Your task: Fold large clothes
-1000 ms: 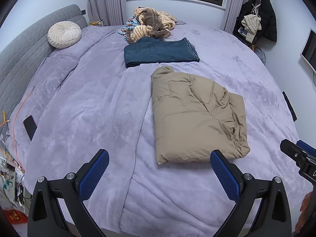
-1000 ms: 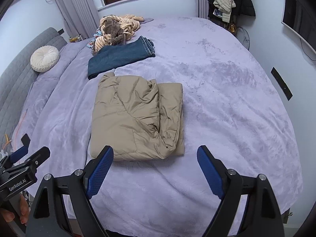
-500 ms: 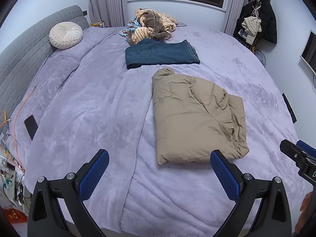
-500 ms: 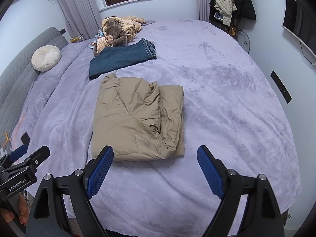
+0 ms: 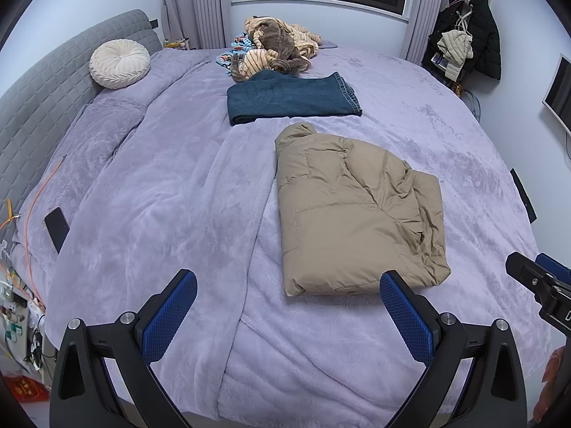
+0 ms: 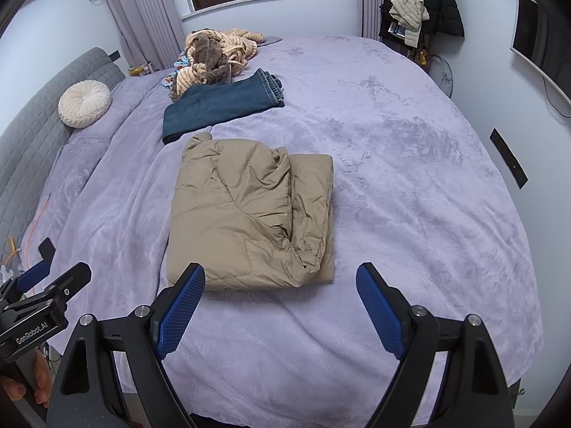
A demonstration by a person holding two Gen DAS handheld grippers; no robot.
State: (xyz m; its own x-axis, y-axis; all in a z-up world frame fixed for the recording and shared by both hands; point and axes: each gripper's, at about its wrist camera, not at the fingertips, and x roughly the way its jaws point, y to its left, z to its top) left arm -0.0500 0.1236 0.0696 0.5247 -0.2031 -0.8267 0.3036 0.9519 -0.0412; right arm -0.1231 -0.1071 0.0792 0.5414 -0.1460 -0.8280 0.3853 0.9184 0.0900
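A tan puffer jacket [image 5: 353,210] lies folded into a rectangle on the lilac bedspread [image 5: 160,192]; it also shows in the right wrist view [image 6: 249,214]. My left gripper [image 5: 285,317] is open and empty, held above the bed's near edge, short of the jacket's near hem. My right gripper [image 6: 282,306] is open and empty, also just short of the hem. Each gripper shows at the edge of the other's view: the right one [image 5: 539,285] and the left one [image 6: 39,306].
Folded blue jeans [image 5: 292,98] lie beyond the jacket. A heap of striped and brown clothes [image 5: 274,48] sits near the window. A round white cushion [image 5: 119,59] rests by the grey headboard. A phone [image 5: 57,228] lies at the bed's left edge. Coats [image 5: 464,35] hang at right.
Both grippers have drawn back and up a little, so the jacket and bed sit slightly farther away. The jacket has not moved. Both grippers stay open.
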